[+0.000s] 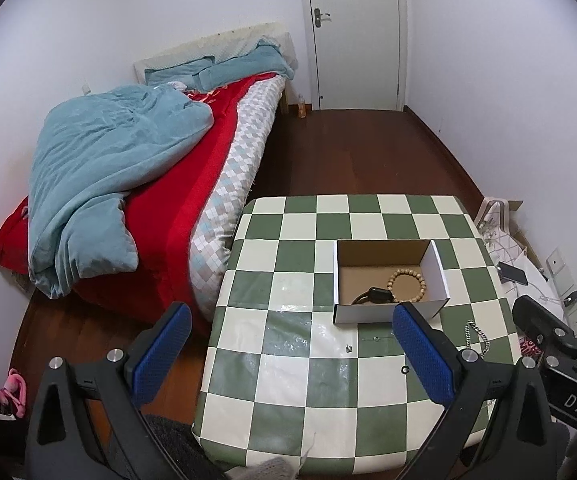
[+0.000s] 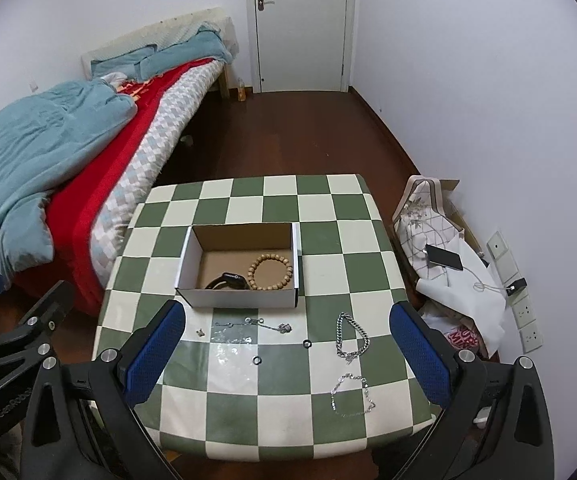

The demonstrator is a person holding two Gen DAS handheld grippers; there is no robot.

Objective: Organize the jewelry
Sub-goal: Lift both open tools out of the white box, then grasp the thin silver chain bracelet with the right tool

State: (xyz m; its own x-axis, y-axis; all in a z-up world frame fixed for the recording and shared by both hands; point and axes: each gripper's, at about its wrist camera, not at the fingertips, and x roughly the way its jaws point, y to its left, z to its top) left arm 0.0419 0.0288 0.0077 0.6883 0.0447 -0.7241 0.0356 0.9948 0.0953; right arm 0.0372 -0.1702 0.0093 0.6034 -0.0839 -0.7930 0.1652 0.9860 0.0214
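Filling the left of both views, bed with teal blanket and red cover, edge just beside checkered table; white door on far wall, wood floor between. Right of table, floor clutter: patterned bag with a phone lying on it, wall sockets behind. Open cardboard box sits mid-table, long axis left-right, opening up; inside it a wooden bead bracelet lying flat, touching a black watch at its left. On bare table nearer than box: thin chain stretched left-right just in front of box; chunky silver chain looped, long axis near-far, right of it; lighter silver bracelet nearer still; two small dark rings and a tiny stud between. Nothing blocks the pieces. Left gripper spread wide, empty, over table's left edge. Right gripper spread wide, empty, hovering above the loose chains.
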